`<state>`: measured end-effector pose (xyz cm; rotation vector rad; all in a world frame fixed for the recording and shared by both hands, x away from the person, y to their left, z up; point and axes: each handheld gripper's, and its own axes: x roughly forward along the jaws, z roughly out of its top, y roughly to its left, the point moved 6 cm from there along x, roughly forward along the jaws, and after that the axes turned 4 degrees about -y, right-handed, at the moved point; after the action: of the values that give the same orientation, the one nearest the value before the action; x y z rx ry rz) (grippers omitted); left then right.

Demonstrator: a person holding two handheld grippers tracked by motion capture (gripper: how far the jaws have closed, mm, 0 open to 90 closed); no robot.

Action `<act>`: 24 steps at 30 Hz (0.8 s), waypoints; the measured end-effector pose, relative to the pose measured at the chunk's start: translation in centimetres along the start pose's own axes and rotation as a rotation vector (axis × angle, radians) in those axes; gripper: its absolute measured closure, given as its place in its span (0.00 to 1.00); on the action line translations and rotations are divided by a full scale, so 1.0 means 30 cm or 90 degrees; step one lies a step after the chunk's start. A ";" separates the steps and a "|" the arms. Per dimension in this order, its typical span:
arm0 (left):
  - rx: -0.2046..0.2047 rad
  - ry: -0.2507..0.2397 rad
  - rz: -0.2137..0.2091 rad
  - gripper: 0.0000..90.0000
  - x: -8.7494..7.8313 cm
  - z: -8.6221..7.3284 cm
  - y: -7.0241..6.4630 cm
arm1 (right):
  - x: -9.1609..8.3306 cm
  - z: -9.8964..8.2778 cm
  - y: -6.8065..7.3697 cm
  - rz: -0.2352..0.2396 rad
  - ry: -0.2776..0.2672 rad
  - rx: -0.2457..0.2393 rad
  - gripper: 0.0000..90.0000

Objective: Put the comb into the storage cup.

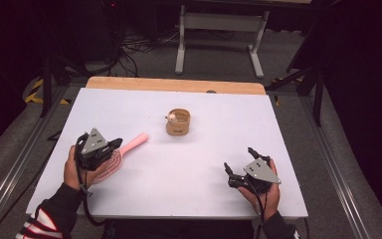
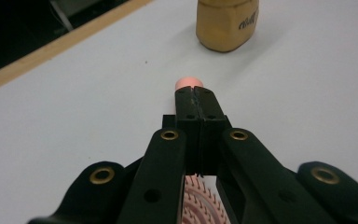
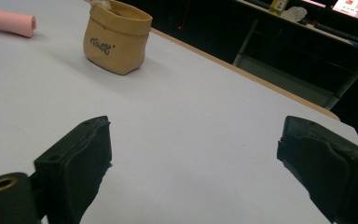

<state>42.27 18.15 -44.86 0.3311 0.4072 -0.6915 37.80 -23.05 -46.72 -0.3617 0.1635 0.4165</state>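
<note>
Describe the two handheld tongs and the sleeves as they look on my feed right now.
Both tongs are black, with two jaws on linked bars set with brass-coloured rivets. The left tongs and the right tongs each carry a grey three-cornered plate on top and trail a black cable toward the person. The left sleeve is dark with red and white stripes at the forearm; the right sleeve is dark.

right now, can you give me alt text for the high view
A person's left tongs are closed on a pink plastic hairbrush lying on a white table. The right tongs are open and empty, and a small tan fabric pouch stands mid-table.
</note>
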 end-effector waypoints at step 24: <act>0.048 0.309 -0.010 1.00 0.341 0.007 0.072 | 0.016 -0.024 -0.005 0.007 0.026 0.006 0.11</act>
<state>50.92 14.05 -49.09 0.5702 0.8463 -0.6395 38.24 -23.28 -47.45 -0.3598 0.2069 0.4195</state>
